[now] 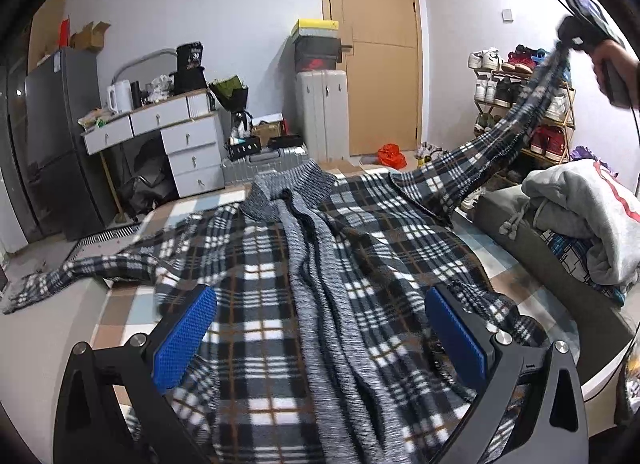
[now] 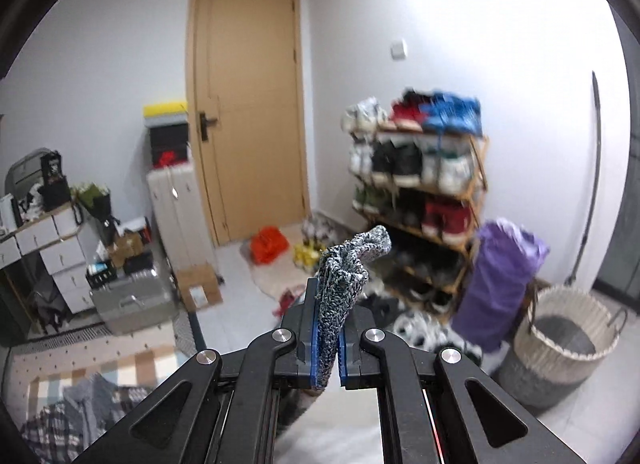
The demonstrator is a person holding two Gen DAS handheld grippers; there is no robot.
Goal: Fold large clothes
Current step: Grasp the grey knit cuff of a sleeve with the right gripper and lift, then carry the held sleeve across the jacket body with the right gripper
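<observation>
Right now a plaid cardigan (image 1: pixel 320 272) lies spread front-up on the bed (image 1: pixel 120 304), its collar toward the far end and its grey knit bands running down the middle. One sleeve (image 1: pixel 492 148) is lifted off the bed and stretched up toward the upper right, where the right claw (image 2: pixel 329 338) pinches its grey cuff (image 2: pixel 352 260) tight between the blue pads. The other sleeve (image 1: pixel 60 276) hangs loose over the bed's left edge. The left claw (image 1: pixel 320 340) hovers just above the hem end of the cardigan with its jaws wide and nothing between them.

The step in hand looks like folding the lifted sleeve across the body. To do it well, I would carry the cuff in an arc over the chest, keeping the sleeve taut enough that it does not twist, and lay it flat across the front, not bunched. The free claw could press the body near the shoulder seam so the cardigan does not drag along. The grip is only on the cuff, so a sharp tug might slip it.

By count: one cardigan, two sleeves, two claws, and one heap of other clothes (image 1: pixel 580 208) on the right, a grey sweatshirt on top; how many pieces are in it I cannot tell.
</observation>
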